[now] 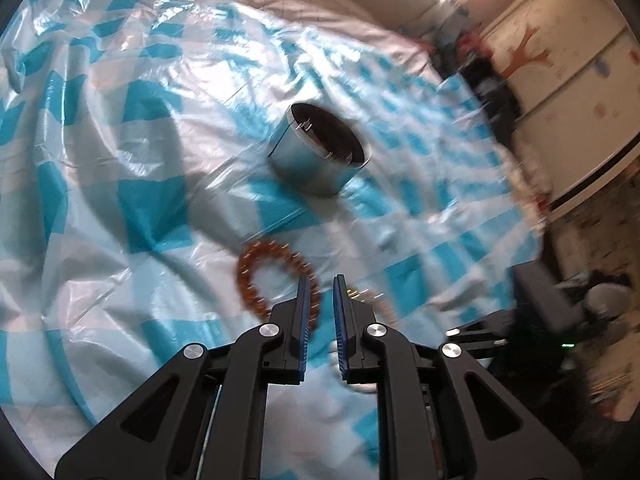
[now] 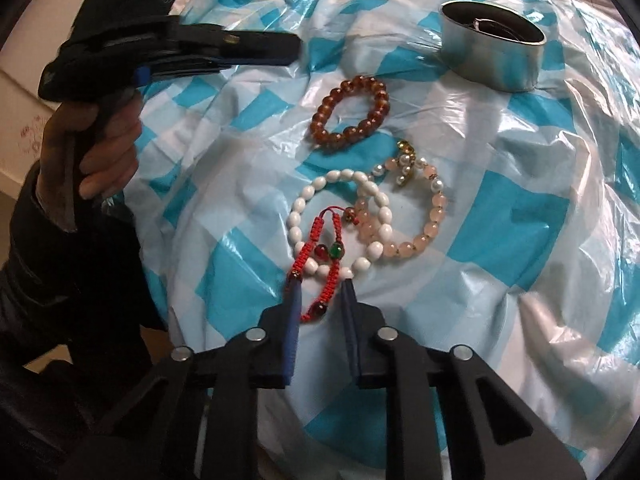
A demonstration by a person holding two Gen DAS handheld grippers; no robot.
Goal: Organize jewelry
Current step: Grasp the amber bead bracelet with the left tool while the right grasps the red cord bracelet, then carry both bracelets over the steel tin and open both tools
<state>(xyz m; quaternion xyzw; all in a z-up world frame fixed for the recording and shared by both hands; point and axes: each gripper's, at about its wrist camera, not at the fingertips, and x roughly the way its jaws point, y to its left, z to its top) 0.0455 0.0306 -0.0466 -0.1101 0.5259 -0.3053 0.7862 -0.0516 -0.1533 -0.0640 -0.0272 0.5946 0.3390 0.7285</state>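
Observation:
An amber bead bracelet [image 2: 349, 110] lies on the blue-checked plastic sheet; it also shows in the left wrist view [image 1: 264, 276]. Below it lie a white bead bracelet [image 2: 340, 216], a pink bead bracelet with pearls [image 2: 416, 208] and a red cord bracelet [image 2: 320, 264]. A round metal tin [image 2: 492, 46] stands open beyond them, with something dark inside; it shows in the left wrist view too [image 1: 320, 150]. My left gripper [image 1: 320, 280] hovers above the amber bracelet, jaws slightly apart and empty. My right gripper [image 2: 320, 288] is open, its fingertips straddling the red cord bracelet's near end.
The sheet [image 2: 520, 220] is crumpled and covers a soft bed. The left gripper and the hand holding it [image 2: 168, 52] are at the upper left of the right wrist view. A white cabinet [image 1: 560, 80] stands past the bed's right edge.

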